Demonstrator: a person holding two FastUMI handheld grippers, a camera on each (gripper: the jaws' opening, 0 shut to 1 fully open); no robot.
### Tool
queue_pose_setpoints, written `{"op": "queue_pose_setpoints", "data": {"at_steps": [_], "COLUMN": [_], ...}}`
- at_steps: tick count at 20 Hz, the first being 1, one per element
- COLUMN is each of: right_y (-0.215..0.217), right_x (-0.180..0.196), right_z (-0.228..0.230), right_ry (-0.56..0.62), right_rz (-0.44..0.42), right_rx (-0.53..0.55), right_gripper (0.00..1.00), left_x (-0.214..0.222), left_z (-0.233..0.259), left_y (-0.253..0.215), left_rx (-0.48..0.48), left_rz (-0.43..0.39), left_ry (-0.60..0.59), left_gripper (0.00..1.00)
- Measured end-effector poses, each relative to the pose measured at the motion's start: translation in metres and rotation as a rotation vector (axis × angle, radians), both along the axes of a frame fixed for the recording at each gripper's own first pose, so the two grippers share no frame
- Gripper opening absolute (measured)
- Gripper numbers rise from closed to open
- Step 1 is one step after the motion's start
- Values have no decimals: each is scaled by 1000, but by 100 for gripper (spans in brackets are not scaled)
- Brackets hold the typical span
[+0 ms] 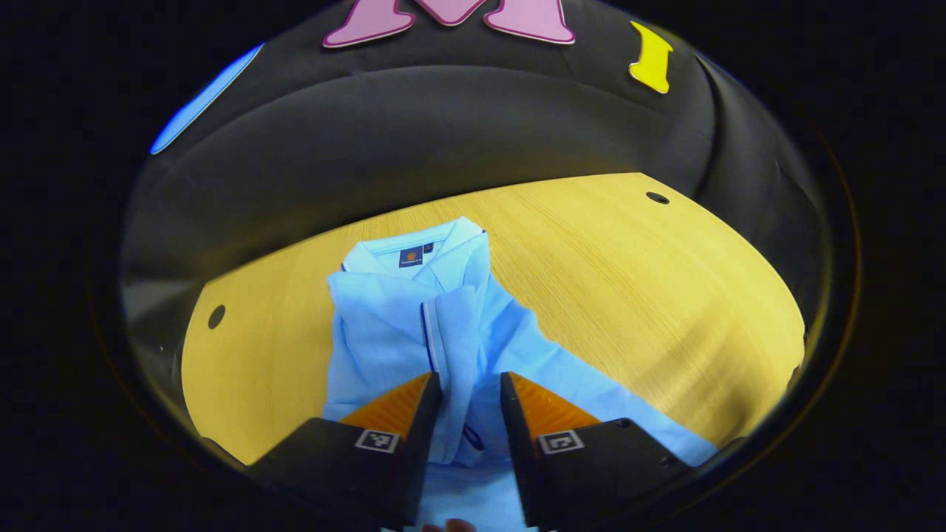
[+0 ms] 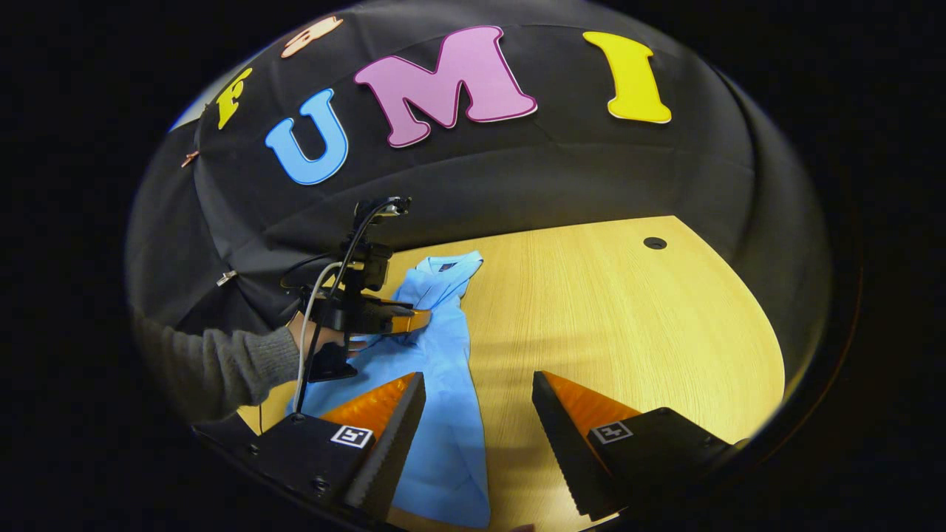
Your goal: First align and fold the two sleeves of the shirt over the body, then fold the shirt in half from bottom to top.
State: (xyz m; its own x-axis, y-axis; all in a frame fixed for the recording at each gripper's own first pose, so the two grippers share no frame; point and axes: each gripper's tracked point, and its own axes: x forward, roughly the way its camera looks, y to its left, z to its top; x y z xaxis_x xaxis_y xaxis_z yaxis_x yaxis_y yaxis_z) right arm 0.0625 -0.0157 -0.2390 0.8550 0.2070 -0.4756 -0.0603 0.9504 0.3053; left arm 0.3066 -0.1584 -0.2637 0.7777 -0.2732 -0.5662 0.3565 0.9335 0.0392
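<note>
A light blue polo shirt (image 1: 384, 332) lies on the wooden table (image 1: 628, 295), collar (image 1: 414, 255) at the far end. One sleeve (image 1: 458, 332), edged in dark blue, is folded flat over the body. My left gripper (image 1: 471, 384) hovers right over that sleeve, fingers a little apart; the cloth runs between them without filling the gap. In the right gripper view the shirt (image 2: 443, 369) stretches away to the left, with the left gripper (image 2: 414, 321) low over its chest. My right gripper (image 2: 479, 384) stands open above the shirt's right edge and bare table (image 2: 628, 332), holding nothing.
A person's hand in a grey sleeve (image 2: 236, 362) holds the left gripper, with cables trailing from it. The tabletop has small round holes (image 1: 657, 198) (image 1: 216, 316) (image 2: 654, 242). Black cloth walls close in the table's far side. Bare wood lies to the right of the shirt.
</note>
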Motion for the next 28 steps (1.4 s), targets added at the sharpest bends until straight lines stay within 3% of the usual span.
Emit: {"op": "queue_pose_setpoints", "data": {"at_steps": [3,8,14,22,23,24,28], "right_y": [0,1,10,46,49,53,54], "right_x": [-6,-17,-48,-105,-111,-118,-136], "right_z": [0,0,-6,-48,-53,-57,-80], "right_ry": [1,-3,7,112,124,135,196], "right_rz": [-4,-11,2,38,44,47,16], "right_rx": [-3,-19,-75,-145,-160,-170,-213], "right_gripper": [91,91,92,96,89,97,98], "left_x": [-3,-33,-154,-286,-297,-306,-331], "left_z": [3,46,77,17,9,3,-27], "left_y": [2,18,83,159,165,170,181], "left_rx": [17,-16,-61,-67,-74,-77,-59], "left_rz": [-1,25,91,238,255,268,282], "left_ry": [-38,-169,-211,-31,-5,14,87], "left_gripper": [90,91,90,91,91,91,90]}}
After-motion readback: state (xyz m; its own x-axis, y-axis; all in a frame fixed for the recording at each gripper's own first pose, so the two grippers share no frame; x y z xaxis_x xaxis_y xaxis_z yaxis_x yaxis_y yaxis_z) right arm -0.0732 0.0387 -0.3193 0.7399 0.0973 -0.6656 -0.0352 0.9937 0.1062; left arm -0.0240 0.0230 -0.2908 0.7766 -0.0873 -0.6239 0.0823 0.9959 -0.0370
